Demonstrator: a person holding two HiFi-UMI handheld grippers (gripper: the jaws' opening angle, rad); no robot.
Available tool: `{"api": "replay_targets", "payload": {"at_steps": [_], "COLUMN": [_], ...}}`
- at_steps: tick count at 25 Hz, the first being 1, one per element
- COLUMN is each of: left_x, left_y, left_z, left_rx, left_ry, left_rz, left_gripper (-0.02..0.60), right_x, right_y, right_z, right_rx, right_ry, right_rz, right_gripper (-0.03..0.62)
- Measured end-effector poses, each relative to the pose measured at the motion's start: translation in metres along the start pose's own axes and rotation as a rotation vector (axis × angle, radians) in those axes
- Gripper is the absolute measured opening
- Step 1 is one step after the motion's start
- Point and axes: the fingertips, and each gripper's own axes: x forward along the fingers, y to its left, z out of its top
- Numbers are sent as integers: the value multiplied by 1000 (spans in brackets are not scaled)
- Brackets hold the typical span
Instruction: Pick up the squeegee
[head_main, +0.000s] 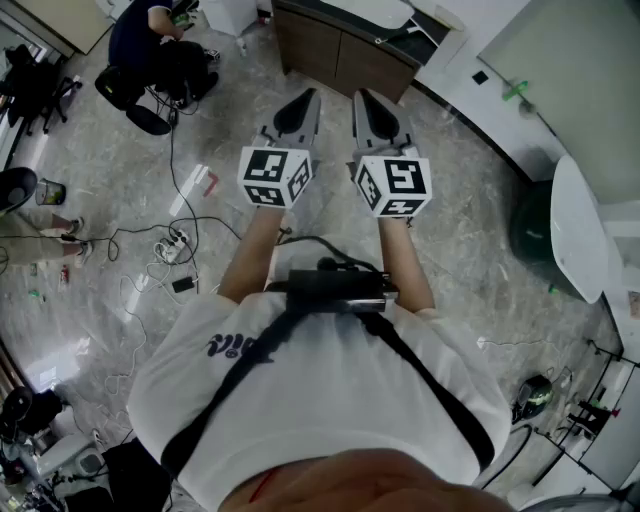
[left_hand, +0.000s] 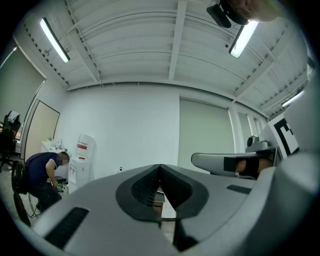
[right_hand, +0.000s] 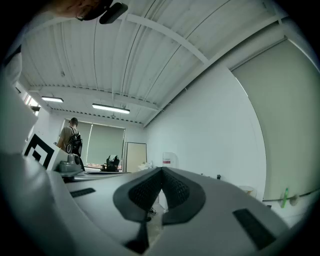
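I'm holding the grey plastic left gripper (head_main: 303, 104) and the matching right gripper (head_main: 367, 104) level and side by side, both pinching fully together on nothing. I can't tell where the squeegee is lying.

The marker cubes (head_main: 275, 177) on the left gripper (head_main: 310, 100) and right gripper (head_main: 362, 100) are hiding the person's hands, leaving only the forearms (head_main: 255, 250) showing. The head view's top edge is cutting off a seated person (head_main: 150, 40). The bits (head_main: 64, 272) lying on the floor (head_main: 480, 290) are looking too small to name.
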Motion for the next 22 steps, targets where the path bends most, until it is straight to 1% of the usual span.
{"api": "replay_targets", "payload": {"at_steps": [7,12,17,22], "left_x": [-18,-36,-60,-72], "left_y": [18,41,70,99], "left_z": [7,7,4,-7], "left_rx": [18,24,0,-34], "left_ry": [-5,-1,2,16], "left_rz": [4,15,42,83], "left_gripper": [12,12,12,12], "right_x": [9,21,32,48], "right_y": [26,50,83,107], "right_z": [-2,-11,-22,-38], "right_rx": [5,34,74,93], "right_ry": [-1,10,22,53], "right_rz": [12,17,34,72], "right_gripper": [0,0,0,0]}}
